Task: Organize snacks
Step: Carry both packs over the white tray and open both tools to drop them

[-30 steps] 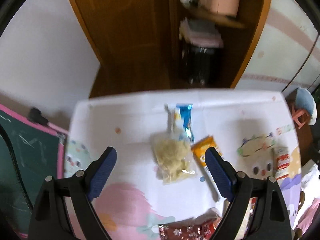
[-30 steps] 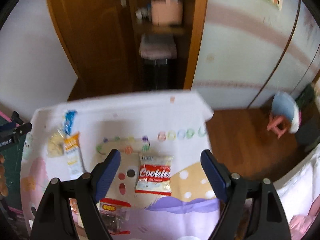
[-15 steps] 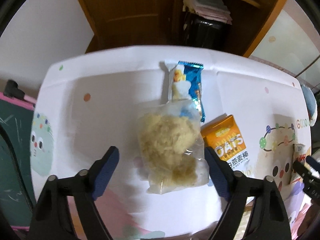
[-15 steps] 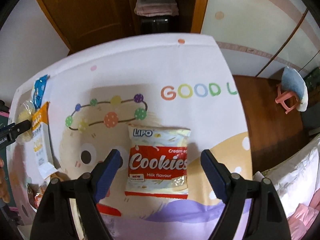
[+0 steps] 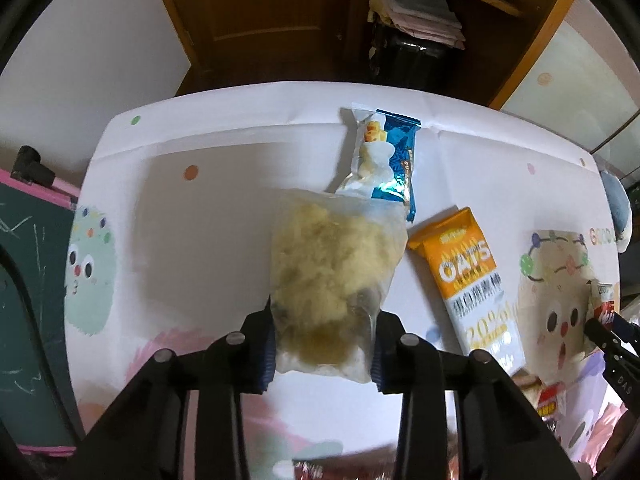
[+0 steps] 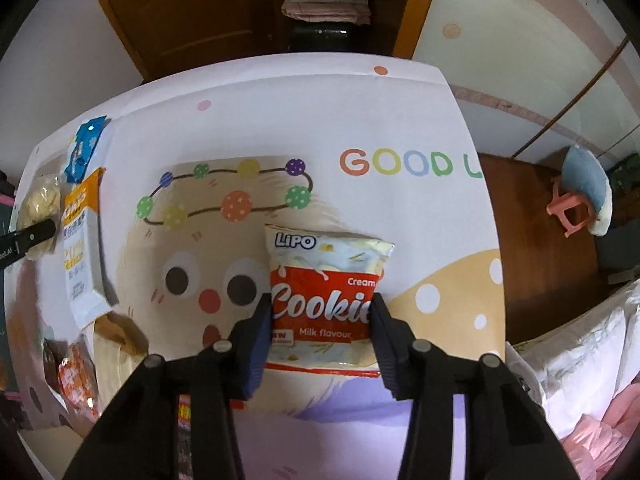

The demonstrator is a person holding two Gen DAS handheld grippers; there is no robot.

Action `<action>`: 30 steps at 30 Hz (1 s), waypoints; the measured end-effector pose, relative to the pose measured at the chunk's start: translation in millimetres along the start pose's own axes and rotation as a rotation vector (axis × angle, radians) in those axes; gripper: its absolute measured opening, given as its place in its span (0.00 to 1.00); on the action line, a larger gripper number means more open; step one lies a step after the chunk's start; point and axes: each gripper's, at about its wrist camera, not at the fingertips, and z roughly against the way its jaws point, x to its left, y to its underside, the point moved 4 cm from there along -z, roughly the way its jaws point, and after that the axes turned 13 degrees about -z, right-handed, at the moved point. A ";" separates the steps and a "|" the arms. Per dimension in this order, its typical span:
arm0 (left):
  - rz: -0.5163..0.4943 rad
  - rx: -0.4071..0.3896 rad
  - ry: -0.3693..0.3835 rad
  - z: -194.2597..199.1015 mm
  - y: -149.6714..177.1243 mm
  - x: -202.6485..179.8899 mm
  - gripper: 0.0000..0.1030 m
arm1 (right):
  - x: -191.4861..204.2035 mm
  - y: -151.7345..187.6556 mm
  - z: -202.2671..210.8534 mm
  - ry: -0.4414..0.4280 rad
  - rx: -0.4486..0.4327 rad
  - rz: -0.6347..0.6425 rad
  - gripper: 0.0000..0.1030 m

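Four snack packets lay in clear sight on the cartoon-print bench (image 6: 320, 120) — one clear bag of pale crumbly snack (image 5: 332, 272), one blue-and-white wrapper (image 5: 384, 160), one orange oats box (image 5: 472, 280) and one red-and-white cookie packet (image 6: 324, 300). More wrappers sat blurred at the near edge — too indistinct to count.

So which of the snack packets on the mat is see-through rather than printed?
The clear bag of pale yellow crumbly snack, gripped at its near end by the left gripper. The blue packet, the orange oats pack and the cookies bag are all printed.
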 end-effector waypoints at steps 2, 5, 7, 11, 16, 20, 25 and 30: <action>-0.007 -0.013 -0.009 13.1 4.3 2.6 0.33 | 1.3 2.8 15.0 -0.008 -0.023 0.008 0.44; -0.011 -0.037 -0.013 42.1 10.9 5.5 0.33 | 0.5 7.2 43.5 -0.028 -0.063 0.015 0.44; -0.008 -0.062 -0.010 69.1 16.0 7.8 0.33 | -0.1 10.4 70.0 -0.044 -0.097 0.015 0.44; -0.007 -0.131 0.016 128.6 24.7 9.2 0.33 | -0.5 16.5 122.7 -0.079 -0.173 0.016 0.44; -0.013 -0.228 0.049 205.3 40.0 2.3 0.33 | -1.0 29.8 198.5 -0.125 -0.284 0.014 0.45; -0.052 -0.315 0.065 273.5 67.9 -11.3 0.33 | -0.2 53.7 254.6 -0.163 -0.369 0.030 0.45; -0.097 -0.409 0.124 338.5 112.4 -33.4 0.33 | 2.7 95.3 314.7 -0.235 -0.463 0.064 0.45; -0.144 -0.493 0.149 382.6 158.9 -53.4 0.33 | 2.6 135.7 347.9 -0.295 -0.529 0.071 0.45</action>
